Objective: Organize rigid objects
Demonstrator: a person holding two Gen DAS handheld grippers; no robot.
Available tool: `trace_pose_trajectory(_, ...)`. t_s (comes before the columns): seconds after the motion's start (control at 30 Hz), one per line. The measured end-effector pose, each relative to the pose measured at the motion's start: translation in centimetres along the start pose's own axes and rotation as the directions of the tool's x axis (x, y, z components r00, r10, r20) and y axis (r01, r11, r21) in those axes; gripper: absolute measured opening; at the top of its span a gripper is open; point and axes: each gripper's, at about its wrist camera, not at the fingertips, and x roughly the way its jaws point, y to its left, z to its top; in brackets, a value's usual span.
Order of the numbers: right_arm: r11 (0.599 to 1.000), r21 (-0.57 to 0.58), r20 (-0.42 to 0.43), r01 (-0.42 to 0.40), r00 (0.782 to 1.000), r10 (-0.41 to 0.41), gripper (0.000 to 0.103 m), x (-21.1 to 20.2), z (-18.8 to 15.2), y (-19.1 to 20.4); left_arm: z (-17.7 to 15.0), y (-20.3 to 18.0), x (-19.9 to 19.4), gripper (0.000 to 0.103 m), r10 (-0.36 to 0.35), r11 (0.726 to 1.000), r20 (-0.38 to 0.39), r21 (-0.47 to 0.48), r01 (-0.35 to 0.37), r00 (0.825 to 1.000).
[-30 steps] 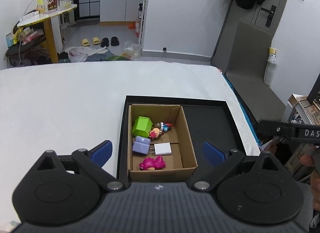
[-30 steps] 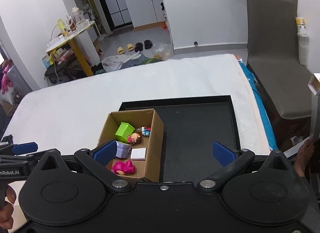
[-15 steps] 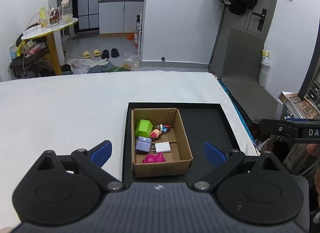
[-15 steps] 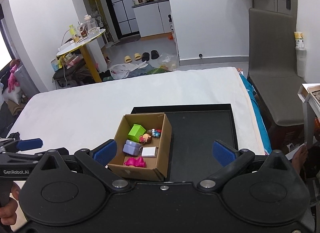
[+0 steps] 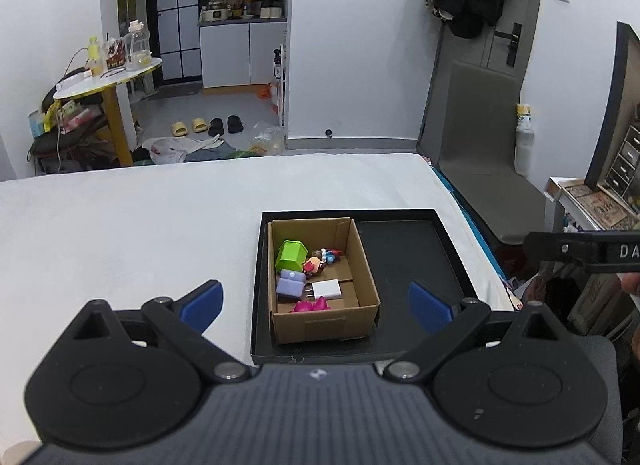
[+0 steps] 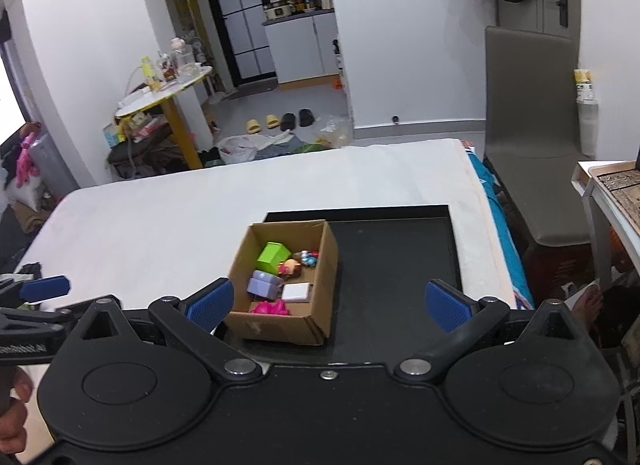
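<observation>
Cardboard box (image 5: 320,281), filled with small toys (image 5: 298,273) at the left of the black tray (image 5: 412,253), now sits farther from both wide-open, empty grippers, left (image 5: 316,301) and right (image 6: 326,301), which have drawn back, suggesting the sorting is finished.

We look past our right gripper (image 6: 327,302), its blue-padded fingers (image 6: 211,301) spread wide and holding nothing, at a cardboard box (image 6: 316,297) sitting in the left part of a black tray (image 6: 400,265) on the white bed (image 6: 160,221). Inside the box lie a green block (image 6: 273,257), a lavender piece (image 6: 263,285), a white adapter (image 6: 296,292), a pink toy (image 6: 270,308) and small figures (image 6: 298,262). At the far left the left gripper (image 6: 44,287) shows a blue pad.
</observation>
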Motion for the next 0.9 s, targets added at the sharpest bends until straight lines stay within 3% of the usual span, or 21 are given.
trace_pose_trajectory(0.9,1.0,-0.012,-0.06,0.01,0.998,-0.011,0.103,0.3,-3.0,0.1,-2.3,0.2,0.1,0.099,0.056,0.998,-0.046,0.012,-0.055,0.997)
